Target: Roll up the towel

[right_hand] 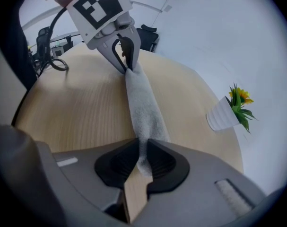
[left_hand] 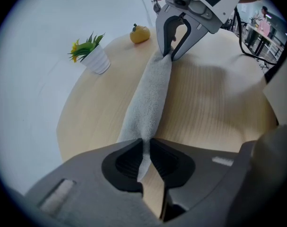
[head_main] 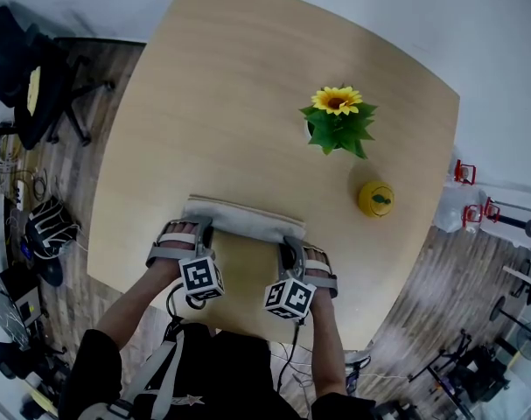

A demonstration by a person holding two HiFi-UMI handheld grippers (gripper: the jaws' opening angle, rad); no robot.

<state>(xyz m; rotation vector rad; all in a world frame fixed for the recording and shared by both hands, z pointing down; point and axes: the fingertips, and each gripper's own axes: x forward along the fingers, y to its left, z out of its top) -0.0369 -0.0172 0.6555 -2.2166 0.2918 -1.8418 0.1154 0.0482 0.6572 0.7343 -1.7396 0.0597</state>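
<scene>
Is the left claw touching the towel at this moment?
Touching. The left gripper view shows the left claw closed on one end of the towel, pinching the cloth.

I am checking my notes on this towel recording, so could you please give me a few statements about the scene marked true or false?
The left gripper and the right gripper each pinch an end of the towel. True.
The towel lies at the table's far edge. False: it lies at the near edge.
The flowerpot holds a yellow flower. True.
The yellow fruit sits on the towel. False: it stands on bare table, beside the flowerpot.
</scene>
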